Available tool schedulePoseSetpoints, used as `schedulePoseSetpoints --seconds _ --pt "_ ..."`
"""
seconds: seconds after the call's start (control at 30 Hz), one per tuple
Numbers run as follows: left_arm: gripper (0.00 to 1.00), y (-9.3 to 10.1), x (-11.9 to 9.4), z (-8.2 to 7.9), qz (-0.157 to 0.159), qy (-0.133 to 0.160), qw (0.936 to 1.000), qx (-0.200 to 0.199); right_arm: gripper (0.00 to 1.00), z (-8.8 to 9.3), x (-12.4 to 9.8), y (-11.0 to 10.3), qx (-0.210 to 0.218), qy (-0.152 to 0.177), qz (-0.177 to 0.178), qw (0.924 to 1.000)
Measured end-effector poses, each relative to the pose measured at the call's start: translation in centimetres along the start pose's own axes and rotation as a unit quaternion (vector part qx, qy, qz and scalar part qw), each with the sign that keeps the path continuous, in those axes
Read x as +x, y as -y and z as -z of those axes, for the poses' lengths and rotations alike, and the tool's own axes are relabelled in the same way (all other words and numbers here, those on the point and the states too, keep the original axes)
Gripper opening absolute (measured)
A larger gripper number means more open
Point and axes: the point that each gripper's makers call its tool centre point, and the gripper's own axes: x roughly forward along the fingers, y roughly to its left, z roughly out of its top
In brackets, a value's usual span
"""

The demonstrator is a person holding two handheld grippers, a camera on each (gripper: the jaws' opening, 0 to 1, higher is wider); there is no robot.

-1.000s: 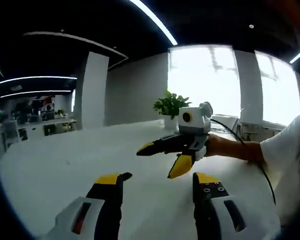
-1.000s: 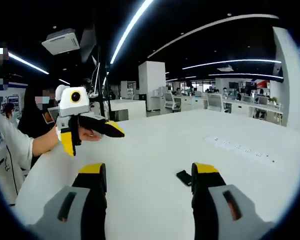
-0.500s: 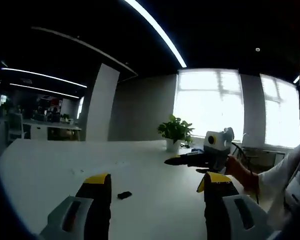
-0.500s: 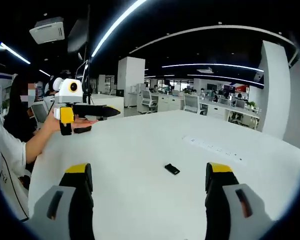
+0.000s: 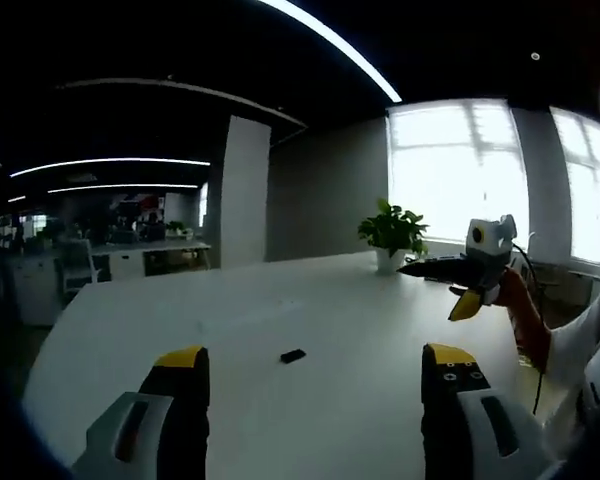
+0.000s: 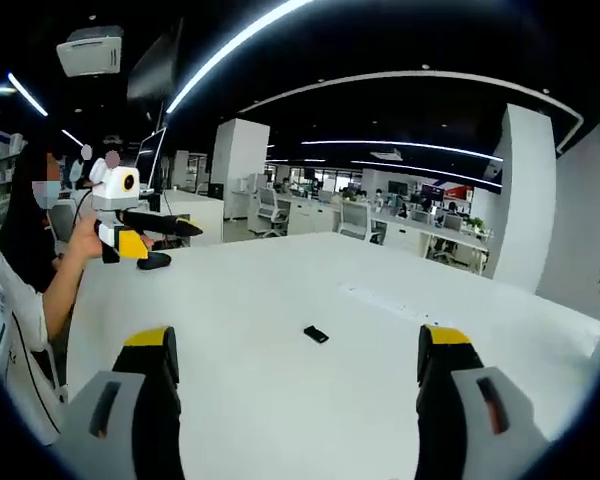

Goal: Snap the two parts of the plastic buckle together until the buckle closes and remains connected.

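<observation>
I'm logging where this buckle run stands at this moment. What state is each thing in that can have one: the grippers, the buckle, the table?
left gripper: jaws open, empty, held above the table.
right gripper: jaws open, empty, held above the table.
buckle: one small dark piece, flat on the table, untouched; joined or not, too small to tell.
table: white, level, bearing the buckle.

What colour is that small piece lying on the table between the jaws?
Black. The small flat piece lies on the white table; the right gripper view shows it best.
</observation>
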Motion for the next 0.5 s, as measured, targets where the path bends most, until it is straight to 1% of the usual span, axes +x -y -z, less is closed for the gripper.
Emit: schedulePoseSetpoints --seconds 0.1,0.23,0.5 --pt "0.88 -0.4 -1.0 0.2 -0.023 0.004 0.9997 -0.006 1.00 0.2 -0.8 -0.5 0.007 0.003 -0.005 1.0000" --pt "0.89 0.0 -2.1 0.5 -0.040 0.004 0.9992 0.004 1.00 0.7 -2.2 -0.8 0.007 -0.005 -0.001 1.0000" --pt "0.89 1.7 -4.1 1.0 -0.050 0.007 0.9985 0.021 1.00 1.0 -5.2 -0.5 0.017 -0.004 0.040 0.9991"
